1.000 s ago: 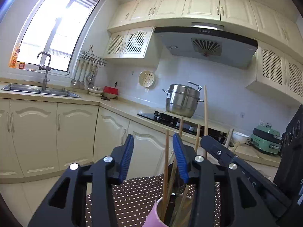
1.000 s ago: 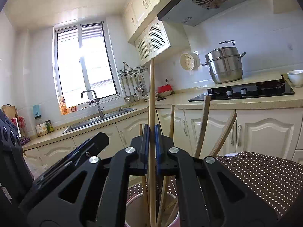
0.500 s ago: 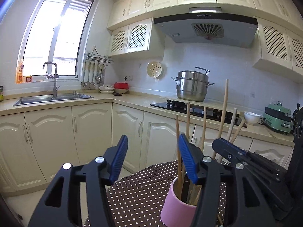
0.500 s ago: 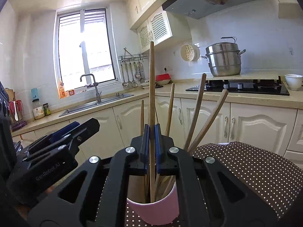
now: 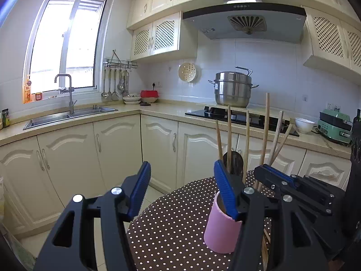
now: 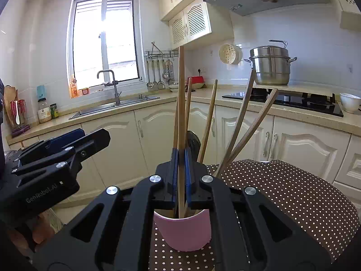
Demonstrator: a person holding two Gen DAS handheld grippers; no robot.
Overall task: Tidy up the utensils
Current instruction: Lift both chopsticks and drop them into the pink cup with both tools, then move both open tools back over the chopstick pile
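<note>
Polka-dot table [image 5: 171, 225] carries a pink cup [image 6: 183, 232]; right claw [image 6: 181, 158] clamps a stick [image 6: 180, 94], left claw [image 5: 181, 176] opening, empty.

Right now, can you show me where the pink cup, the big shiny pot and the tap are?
pink cup [image 6: 183, 233]: right wrist view, on its front wall below the rim.
big shiny pot [image 5: 232, 92]: left wrist view, on the middle of its steel side.
tap [image 6: 112, 83]: right wrist view, on its upright pipe.
</note>
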